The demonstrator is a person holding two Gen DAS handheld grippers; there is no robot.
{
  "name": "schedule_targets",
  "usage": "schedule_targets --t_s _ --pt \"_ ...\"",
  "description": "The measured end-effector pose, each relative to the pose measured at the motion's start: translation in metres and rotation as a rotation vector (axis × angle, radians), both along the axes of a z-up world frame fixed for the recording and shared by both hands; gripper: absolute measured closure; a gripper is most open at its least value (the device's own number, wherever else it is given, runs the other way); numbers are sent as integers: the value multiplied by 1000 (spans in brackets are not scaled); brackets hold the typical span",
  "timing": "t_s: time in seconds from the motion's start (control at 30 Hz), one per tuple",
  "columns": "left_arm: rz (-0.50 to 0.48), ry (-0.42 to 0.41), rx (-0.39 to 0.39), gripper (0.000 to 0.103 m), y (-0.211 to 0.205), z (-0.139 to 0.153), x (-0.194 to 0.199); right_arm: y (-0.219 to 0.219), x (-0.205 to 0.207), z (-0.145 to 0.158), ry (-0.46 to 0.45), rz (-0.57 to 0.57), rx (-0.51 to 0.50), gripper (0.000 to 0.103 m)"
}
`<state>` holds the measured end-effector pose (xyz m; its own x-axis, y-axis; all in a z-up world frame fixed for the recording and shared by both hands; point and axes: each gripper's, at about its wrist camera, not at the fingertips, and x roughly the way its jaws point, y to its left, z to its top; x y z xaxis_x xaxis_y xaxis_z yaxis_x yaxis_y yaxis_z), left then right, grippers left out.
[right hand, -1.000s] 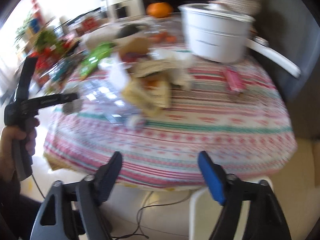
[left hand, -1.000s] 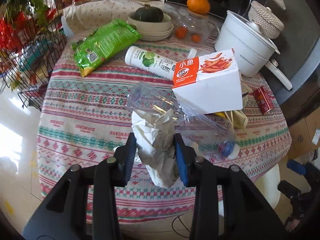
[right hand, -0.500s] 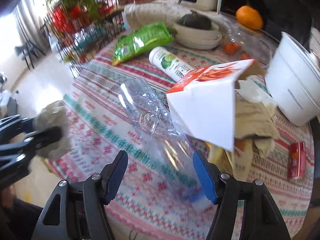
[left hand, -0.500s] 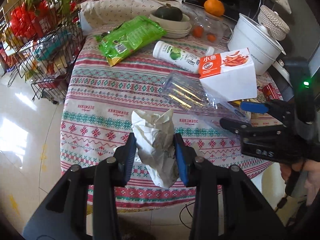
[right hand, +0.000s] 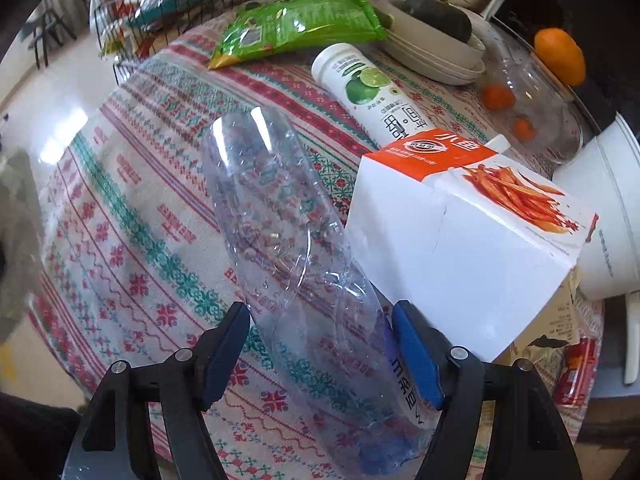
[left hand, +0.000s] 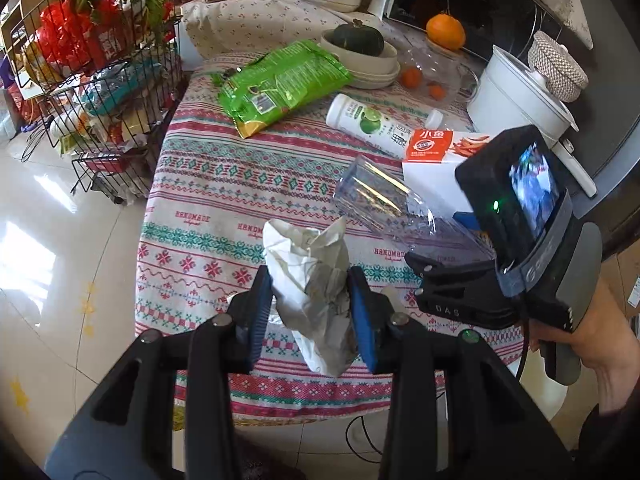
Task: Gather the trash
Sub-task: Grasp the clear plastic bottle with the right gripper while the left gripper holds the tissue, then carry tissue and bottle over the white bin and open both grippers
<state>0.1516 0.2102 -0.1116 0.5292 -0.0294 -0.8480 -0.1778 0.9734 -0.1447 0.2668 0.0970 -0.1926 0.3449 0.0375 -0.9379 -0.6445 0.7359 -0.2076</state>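
Note:
My left gripper (left hand: pixel 310 312) is shut on a crumpled white paper wad (left hand: pixel 312 288), held in front of the table's near edge. My right gripper (right hand: pixel 320 344) is open, its blue pads on either side of a clear crushed plastic bottle (right hand: pixel 288 240) lying on the patterned tablecloth (right hand: pixel 132 208); I cannot tell whether the pads touch it. The bottle (left hand: pixel 392 212) and the right gripper's body (left hand: pixel 516 240) also show in the left wrist view. A white and orange snack box (right hand: pixel 468 240) lies just right of the bottle.
A green snack bag (left hand: pixel 276 84), a white lime-label bottle (left hand: pixel 368 124), a bowl holding a dark squash (left hand: pixel 360 52), a white pot (left hand: pixel 520 96) and a red can (right hand: pixel 576 368) are on the table. A wire rack (left hand: pixel 100 80) stands at the left.
The right gripper swung in from in front of the table and now straddles the clear bottle. The left gripper drew back, still holding the paper wad.

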Motion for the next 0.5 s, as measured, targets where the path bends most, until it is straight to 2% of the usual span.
schedule_targets --t_s 0.1,0.2,0.37,0.5 --pt "8 -7 -3 63 2 2 -1 2 -7 0 -20 19 -28 33" --pt "14 -19 0 63 4 5 -2 1 -15 10 -26 8 12 34" --pt "17 -65 17 63 2 17 -6 -12 -28 39 -11 -38 100 35" --pt "-2 -97 21 63 -5 27 -8 -36 -41 76 3 -87 228 35"
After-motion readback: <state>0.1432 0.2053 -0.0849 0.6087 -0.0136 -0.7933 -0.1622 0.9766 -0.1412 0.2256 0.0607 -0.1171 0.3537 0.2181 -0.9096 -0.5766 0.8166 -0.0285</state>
